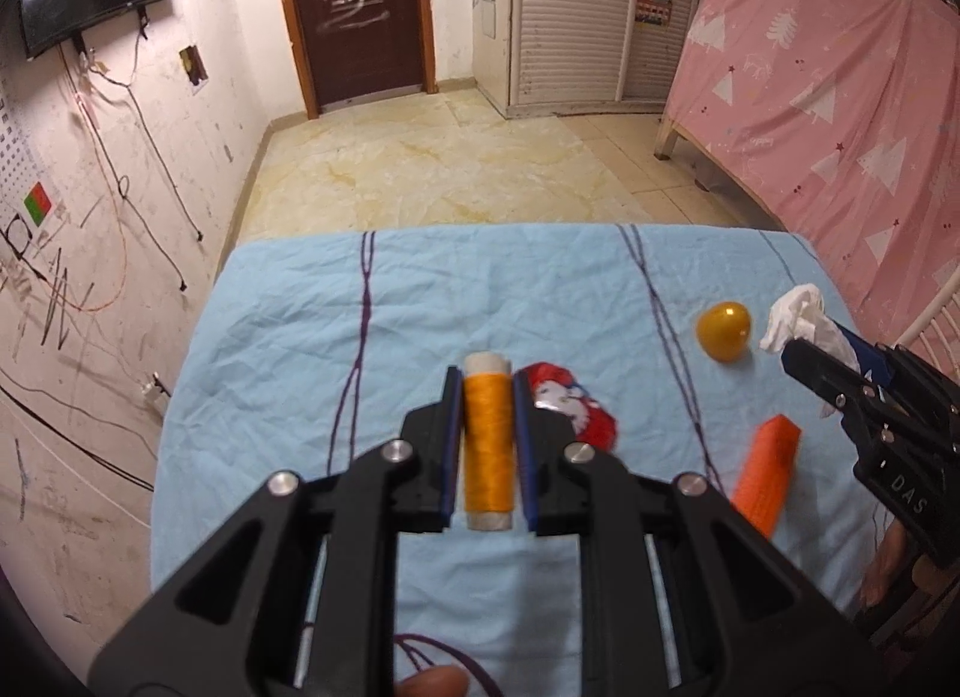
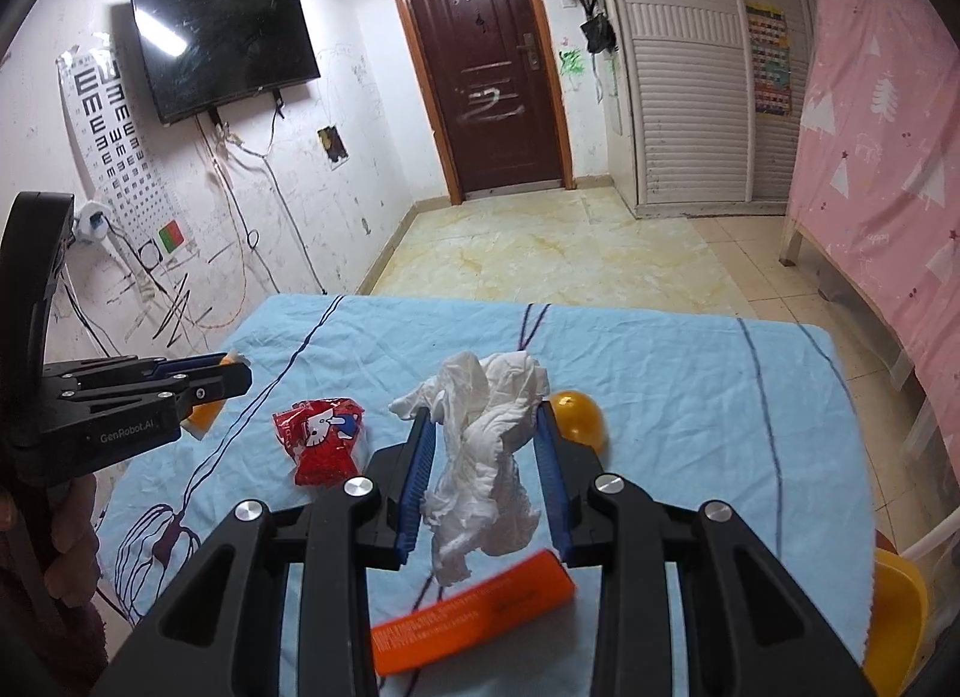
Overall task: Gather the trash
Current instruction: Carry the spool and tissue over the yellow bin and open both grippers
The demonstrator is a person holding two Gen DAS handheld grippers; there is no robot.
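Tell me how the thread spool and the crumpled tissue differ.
The thread spool is a rigid orange cylinder; the crumpled tissue is white, soft and shapeless. The spool sits in the left gripper, the tissue in the right gripper. Both are held above the blue cloth.

The left gripper (image 1: pixel 487 397) is clamped on an orange thread spool (image 1: pixel 488 445) — the right gripper (image 2: pixel 486 427) pinches a crumpled white tissue (image 2: pixel 486 451), both held level.

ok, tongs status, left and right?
Left tongs: closed on the orange thread spool.
Right tongs: closed on the crumpled white tissue.
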